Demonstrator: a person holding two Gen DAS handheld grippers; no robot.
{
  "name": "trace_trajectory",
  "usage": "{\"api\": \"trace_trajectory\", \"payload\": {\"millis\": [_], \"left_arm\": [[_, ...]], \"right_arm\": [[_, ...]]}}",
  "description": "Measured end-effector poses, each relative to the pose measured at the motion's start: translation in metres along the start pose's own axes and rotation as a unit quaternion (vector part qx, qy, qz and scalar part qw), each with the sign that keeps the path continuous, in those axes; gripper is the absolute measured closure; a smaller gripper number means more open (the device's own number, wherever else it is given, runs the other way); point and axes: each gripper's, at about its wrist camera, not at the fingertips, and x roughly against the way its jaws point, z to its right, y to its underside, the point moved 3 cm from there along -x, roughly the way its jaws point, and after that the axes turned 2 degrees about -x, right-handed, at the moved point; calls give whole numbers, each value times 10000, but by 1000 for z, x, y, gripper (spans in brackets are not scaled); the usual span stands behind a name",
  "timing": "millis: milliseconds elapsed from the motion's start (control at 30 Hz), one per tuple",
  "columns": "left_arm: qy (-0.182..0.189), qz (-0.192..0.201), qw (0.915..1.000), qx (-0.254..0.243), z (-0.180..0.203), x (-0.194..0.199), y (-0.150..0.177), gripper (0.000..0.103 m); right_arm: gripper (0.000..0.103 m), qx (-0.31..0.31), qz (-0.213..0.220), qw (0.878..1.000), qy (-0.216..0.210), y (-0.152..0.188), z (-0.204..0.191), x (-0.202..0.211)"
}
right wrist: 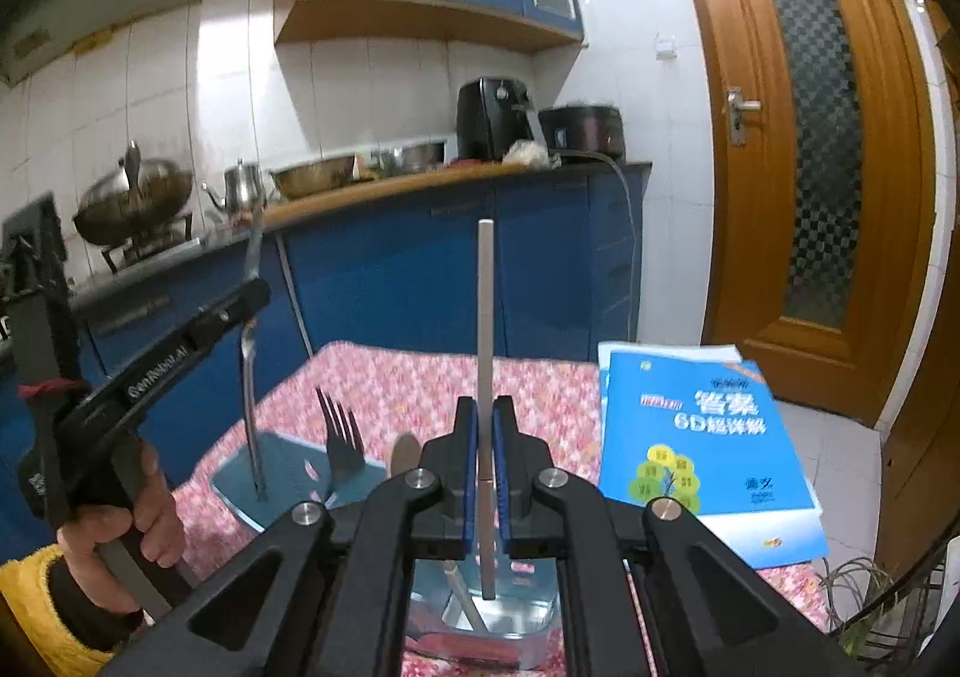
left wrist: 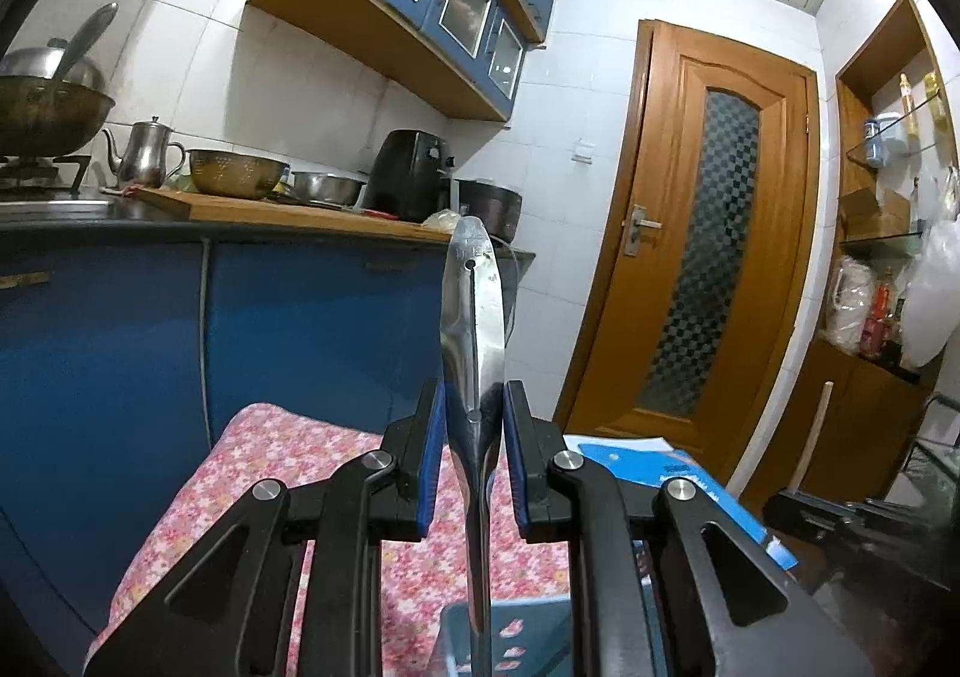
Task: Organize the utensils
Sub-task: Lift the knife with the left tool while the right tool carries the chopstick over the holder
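Note:
My left gripper [left wrist: 474, 425] is shut on a shiny steel utensil handle [left wrist: 471, 317], held upright with its lower end down in a blue slotted utensil holder [left wrist: 516, 635]. In the right wrist view the left gripper [right wrist: 246, 317] shows at the left with that utensil [right wrist: 249, 413] reaching into the holder [right wrist: 282, 467]. My right gripper [right wrist: 485, 449] is shut on a grey metal chopstick [right wrist: 485, 317], upright, its lower end inside the holder. A fork [right wrist: 341, 437] stands tines up in the holder beside a wooden spoon [right wrist: 403, 452].
The holder sits on a table with a pink floral cloth [right wrist: 420, 377]. A blue book [right wrist: 702, 437] lies on the right of the table. Blue kitchen cabinets [right wrist: 420, 269] with a worktop of pots stand behind. A wooden door [right wrist: 822, 137] is at the right.

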Motion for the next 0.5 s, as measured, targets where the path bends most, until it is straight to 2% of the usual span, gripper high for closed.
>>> {"api": "trace_trajectory", "payload": {"millis": [167, 500], "left_arm": [[-43, -199, 9998, -22, -2, 2, 16, 85], [86, -610, 9981, 67, -4, 3, 41, 84]], "right_arm": [[96, -40, -208, 9997, -92, 10, -1, -10], [96, -28, -195, 9995, -230, 14, -11, -14]]}}
